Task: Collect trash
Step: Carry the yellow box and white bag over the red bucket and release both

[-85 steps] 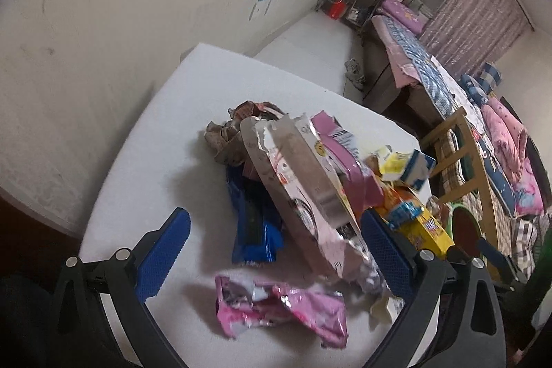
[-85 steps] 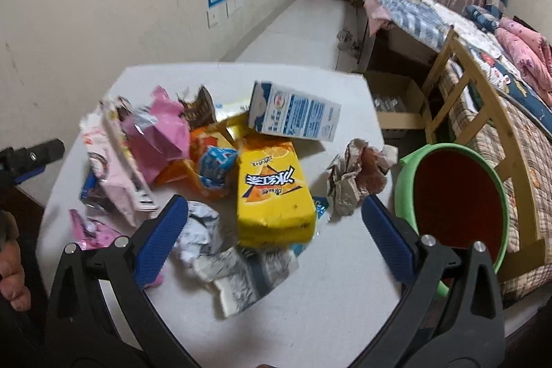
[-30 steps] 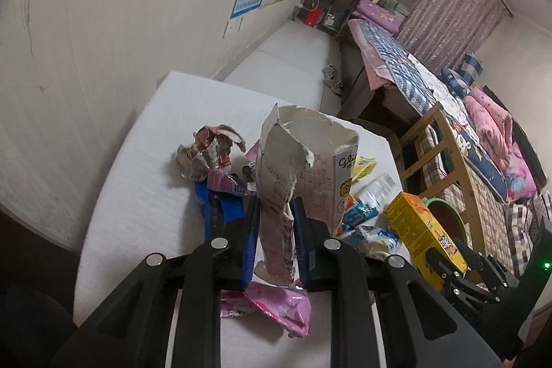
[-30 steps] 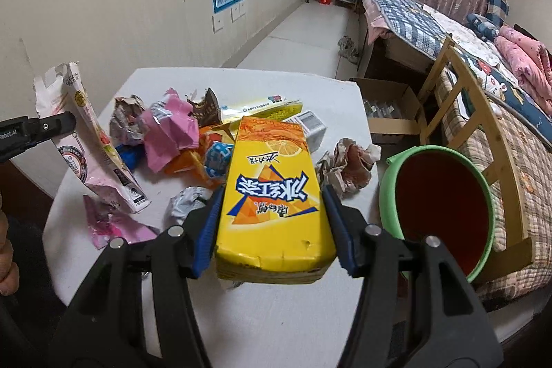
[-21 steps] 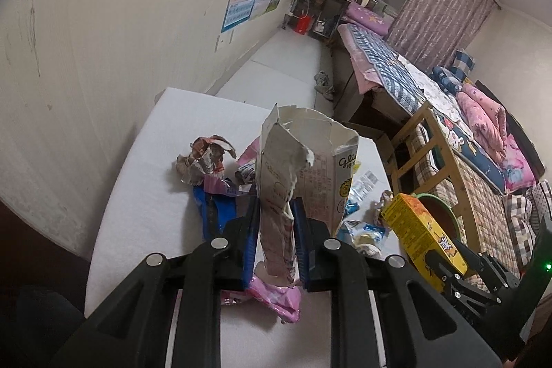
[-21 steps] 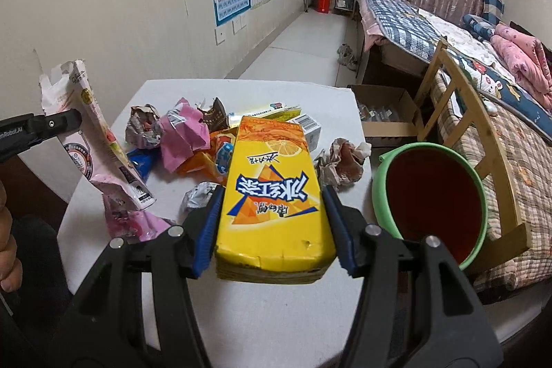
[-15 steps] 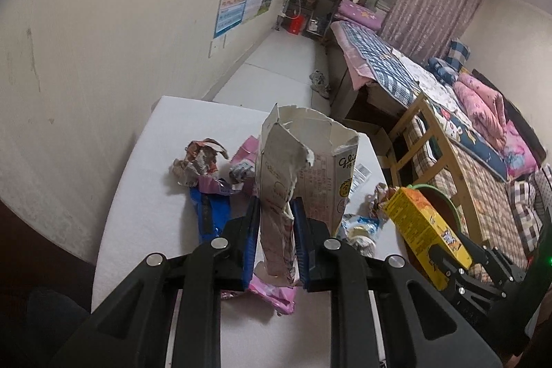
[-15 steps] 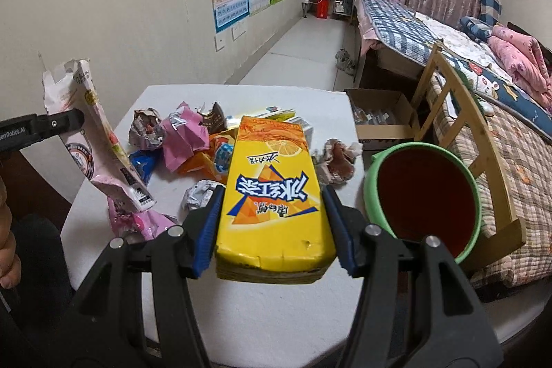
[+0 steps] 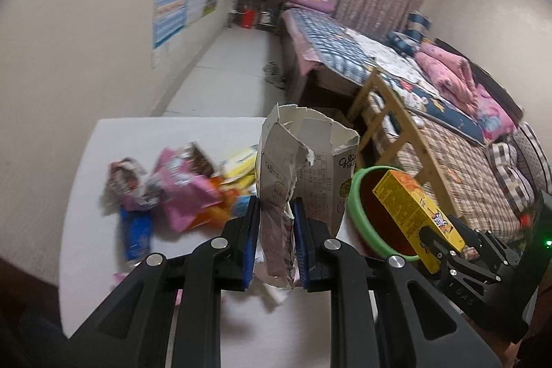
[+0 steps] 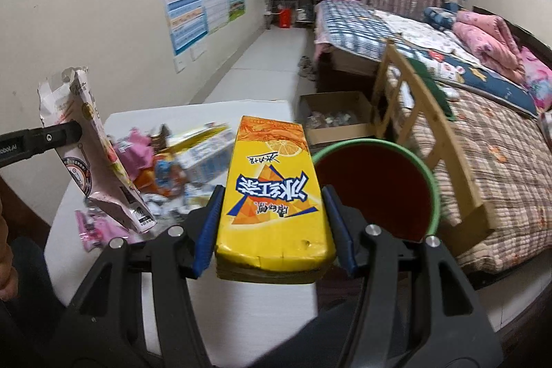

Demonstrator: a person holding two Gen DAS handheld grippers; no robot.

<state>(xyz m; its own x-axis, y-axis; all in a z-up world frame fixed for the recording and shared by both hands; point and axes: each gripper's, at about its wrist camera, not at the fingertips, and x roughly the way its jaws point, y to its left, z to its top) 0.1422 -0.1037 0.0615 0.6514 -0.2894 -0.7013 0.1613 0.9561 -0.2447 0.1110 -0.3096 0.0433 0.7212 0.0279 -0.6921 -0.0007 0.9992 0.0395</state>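
My left gripper (image 9: 276, 230) is shut on a torn white and pink snack bag (image 9: 296, 168) and holds it upright above the white table (image 9: 86, 195). The bag also shows at the left of the right wrist view (image 10: 93, 154). My right gripper (image 10: 272, 223) is shut on a yellow drink carton (image 10: 272, 188), held above the table's right edge, beside a green bin (image 10: 427, 178) with a dark red inside. The carton (image 9: 410, 212) shows in front of the bin (image 9: 352, 206) in the left wrist view. A heap of wrappers (image 9: 179, 192) lies on the table.
A wooden chair frame (image 10: 438, 140) stands right behind the bin. An open cardboard box (image 10: 334, 119) sits on the floor beyond the table. A bed with blankets (image 10: 465, 57) fills the right side. A wall with posters (image 10: 200, 9) runs along the left.
Both grippers have risen and swung right toward the green bin, each holding its item. The bin now sits closer behind the carton and the bag.
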